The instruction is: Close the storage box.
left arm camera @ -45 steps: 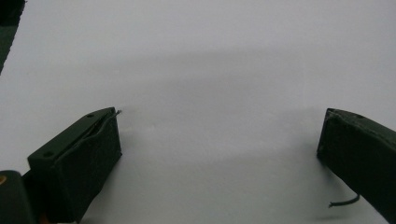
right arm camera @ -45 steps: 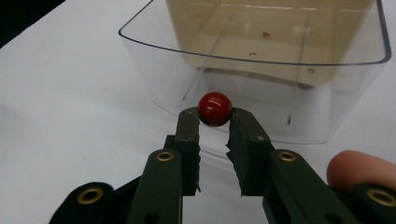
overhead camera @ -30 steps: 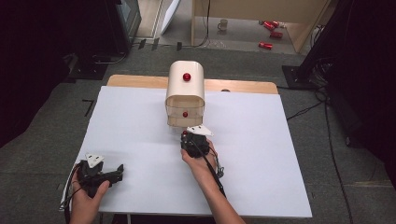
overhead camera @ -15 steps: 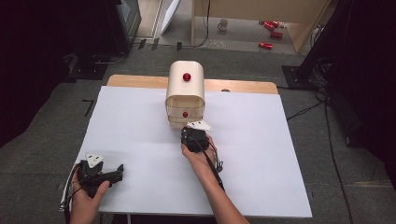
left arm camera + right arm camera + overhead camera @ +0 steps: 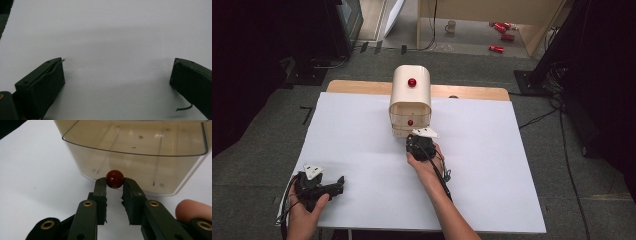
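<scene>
A big white table [image 5: 362,125] takes up most of the high view, with dark grey floor [image 5: 257,150] all around it. Near the far edge of the table stands a cream box with drawers [image 5: 410,95], round on top, with a red knob [image 5: 412,82] up high. Its bottom drawer [image 5: 140,157] is see-through plastic, and it sticks out a little from the front of the box. The right gripper view looks down into this drawer, and only a few tiny specks lie in it. The right gripper [image 5: 420,146] sits just in front of the box, held by the person's right hand [image 5: 427,165]. Its two black jaws are pulled in close and squeeze the small red ball knob [image 5: 114,179] on the front of the bottom drawer, one jaw on each side. The left gripper [image 5: 314,186] is well apart from the box, near the table's front left corner, in the person's left hand [image 5: 304,215]. Its jaws stand wide with nothing between them, just above the bare white table top.
</scene>
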`<action>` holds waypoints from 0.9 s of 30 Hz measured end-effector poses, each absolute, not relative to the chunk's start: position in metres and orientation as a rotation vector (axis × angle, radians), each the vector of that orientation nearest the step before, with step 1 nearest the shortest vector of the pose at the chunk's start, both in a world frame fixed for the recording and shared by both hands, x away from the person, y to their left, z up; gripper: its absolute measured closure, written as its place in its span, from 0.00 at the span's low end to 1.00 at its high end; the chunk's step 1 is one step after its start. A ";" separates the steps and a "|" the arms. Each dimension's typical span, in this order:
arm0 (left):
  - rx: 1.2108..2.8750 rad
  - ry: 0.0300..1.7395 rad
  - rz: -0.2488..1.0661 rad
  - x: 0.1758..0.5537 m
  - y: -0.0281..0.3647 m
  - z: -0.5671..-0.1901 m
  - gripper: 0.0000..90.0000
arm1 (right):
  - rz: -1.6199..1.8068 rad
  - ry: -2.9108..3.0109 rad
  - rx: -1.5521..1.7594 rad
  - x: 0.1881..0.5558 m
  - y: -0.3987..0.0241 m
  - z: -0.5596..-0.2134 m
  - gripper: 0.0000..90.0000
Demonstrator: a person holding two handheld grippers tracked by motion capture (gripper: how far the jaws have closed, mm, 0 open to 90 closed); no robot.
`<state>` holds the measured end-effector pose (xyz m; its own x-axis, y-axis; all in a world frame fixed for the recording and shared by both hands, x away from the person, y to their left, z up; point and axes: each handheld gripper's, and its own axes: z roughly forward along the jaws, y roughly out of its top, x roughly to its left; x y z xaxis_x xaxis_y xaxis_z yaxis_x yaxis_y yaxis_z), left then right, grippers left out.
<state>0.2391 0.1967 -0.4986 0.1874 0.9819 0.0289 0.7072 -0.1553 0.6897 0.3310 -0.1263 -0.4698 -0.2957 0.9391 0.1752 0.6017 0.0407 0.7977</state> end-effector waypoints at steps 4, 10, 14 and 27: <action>1.929 1.577 0.664 0.239 0.197 -0.499 0.00 | 1.145 1.932 1.551 0.332 -0.126 -0.471 0.83; 1.930 1.577 0.664 0.239 0.197 -0.499 0.00 | 1.196 1.960 1.545 0.332 -0.129 -0.471 0.71; 1.930 1.577 0.664 0.239 0.197 -0.499 0.00 | 1.259 2.021 1.518 0.331 -0.133 -0.472 0.52; 1.930 1.577 0.664 0.239 0.197 -0.499 0.00 | 1.186 2.061 1.479 0.319 -0.154 -0.475 0.13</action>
<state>0.2391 0.1966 -0.4987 0.1872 0.9819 0.0295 0.7073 -0.1556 0.6896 0.3187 -0.1540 -0.4754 -0.4004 0.8969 0.1880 0.6131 0.1097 0.7824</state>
